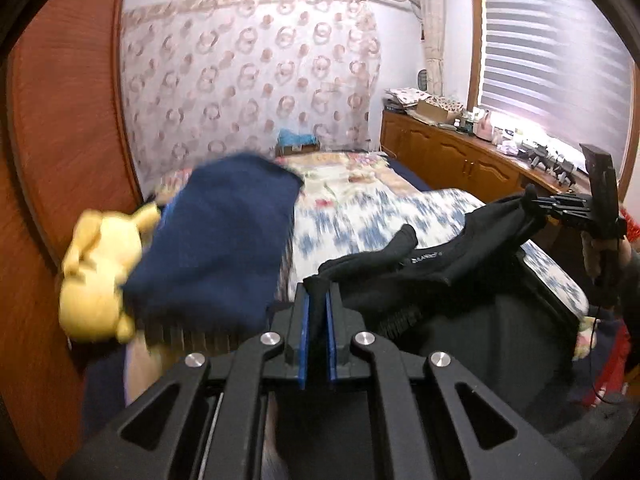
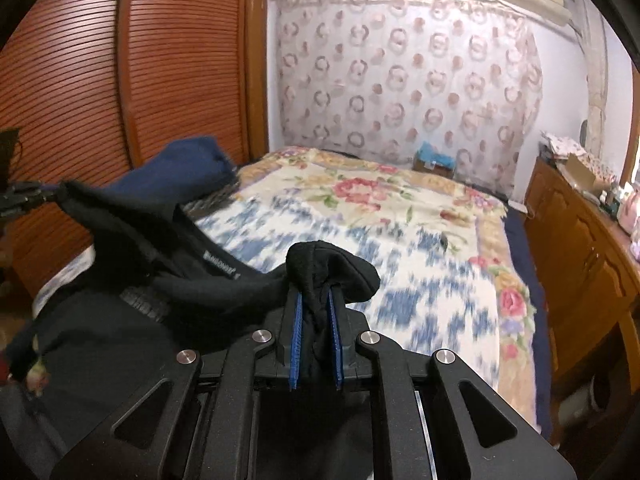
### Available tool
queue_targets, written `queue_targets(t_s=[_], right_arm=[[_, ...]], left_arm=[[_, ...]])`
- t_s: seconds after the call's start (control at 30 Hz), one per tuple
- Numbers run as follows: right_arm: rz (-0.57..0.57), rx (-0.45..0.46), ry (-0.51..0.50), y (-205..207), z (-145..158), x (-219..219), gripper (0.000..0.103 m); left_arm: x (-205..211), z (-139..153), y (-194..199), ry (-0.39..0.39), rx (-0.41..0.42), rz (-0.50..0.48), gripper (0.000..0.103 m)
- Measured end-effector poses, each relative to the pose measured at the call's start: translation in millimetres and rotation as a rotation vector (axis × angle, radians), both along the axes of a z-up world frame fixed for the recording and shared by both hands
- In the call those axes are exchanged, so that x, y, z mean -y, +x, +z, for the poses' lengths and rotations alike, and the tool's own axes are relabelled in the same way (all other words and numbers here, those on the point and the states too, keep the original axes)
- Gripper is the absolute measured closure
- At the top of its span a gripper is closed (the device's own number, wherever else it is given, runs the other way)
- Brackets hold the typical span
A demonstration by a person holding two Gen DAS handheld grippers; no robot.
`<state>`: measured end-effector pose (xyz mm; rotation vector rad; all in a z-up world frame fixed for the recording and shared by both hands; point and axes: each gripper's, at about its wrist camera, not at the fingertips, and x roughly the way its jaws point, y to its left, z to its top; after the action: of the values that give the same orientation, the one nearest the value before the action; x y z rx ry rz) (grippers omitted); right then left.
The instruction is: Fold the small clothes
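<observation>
Nearest, left tool pinched tight on one corner of black garment; right tool clamped on another, cloth strung between them above bed. Judged early: lifted, no fold made yet. Count: two tools, one black garment, one navy cloth, one yellow plush.
</observation>
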<state>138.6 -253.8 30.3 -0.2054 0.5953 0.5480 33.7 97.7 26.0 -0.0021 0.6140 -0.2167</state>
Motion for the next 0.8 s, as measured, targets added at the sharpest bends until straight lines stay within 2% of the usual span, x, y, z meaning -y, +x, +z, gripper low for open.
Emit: queue_targets(t_s=[0.13, 0.2, 0.23, 0.37, 0.47, 0.63, 0.73, 0.8], right_arm=[[-0.004, -0.063, -0.005, -50, -18, 19, 0.094], [-0.006, -0.089, -0.013, -67, -26, 25, 0.094], [-0.007, -0.103, -0.012, -79, -30, 29, 0.094], [-0.008, -0.149, 0.003, -109, -35, 37, 0.094], [0.003, -0.16, -0.003, -126, -35, 39, 0.094], [0.011, -0.193, -0.027, -129, -45, 36, 0.092], [0.004, -0.195, -0.026, -128, -44, 36, 0.092], [0.013, -0.183, -0.029, -129, -39, 35, 0.09]], left_arm=[[-18, -33, -47, -0.072, -0.068, 0.054, 0.098], [-20, -44, -68, -0.068, -0.082, 0.07, 0.098], [-25, -48, -77, -0.092, -0.097, 0.081, 0.098], [-28, -44, -96, -0.116, -0.097, 0.109, 0.098], [-27, -39, -102, -0.104, -0.083, 0.112, 0.098], [-24, -35, -99, -0.088, -0.077, 0.104, 0.094], [-19, -26, -101, -0.08, -0.057, 0.101, 0.086], [-15, -19, -102, -0.076, -0.043, 0.093, 0.075]])
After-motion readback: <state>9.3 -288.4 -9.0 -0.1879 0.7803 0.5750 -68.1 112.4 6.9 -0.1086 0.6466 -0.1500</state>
